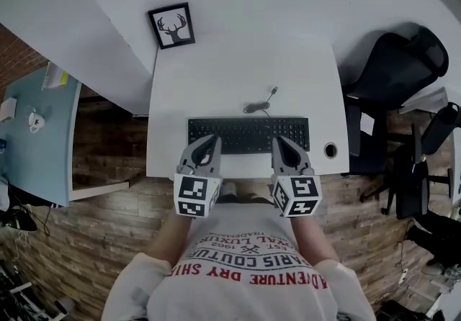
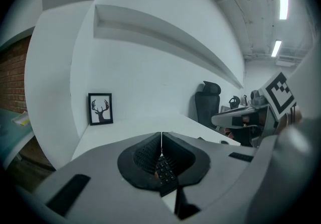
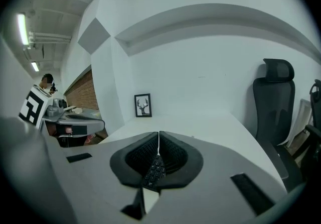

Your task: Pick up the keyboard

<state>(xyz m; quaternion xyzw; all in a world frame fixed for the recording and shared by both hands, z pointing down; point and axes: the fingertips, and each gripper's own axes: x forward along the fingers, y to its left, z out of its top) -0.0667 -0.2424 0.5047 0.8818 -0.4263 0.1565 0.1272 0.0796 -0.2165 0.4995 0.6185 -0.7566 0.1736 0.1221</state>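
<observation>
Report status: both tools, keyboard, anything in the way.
Left tool shut, empty. Right tool shut, empty. Keyboard flat on desk, tools at its near edge. Cable behind keyboard, not blocking.

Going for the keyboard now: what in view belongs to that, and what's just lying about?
Job: keyboard; its cable; left gripper, shut; right gripper, shut; white desk under the keyboard.
Lying about: framed deer picture; black office chair; blue table.
</observation>
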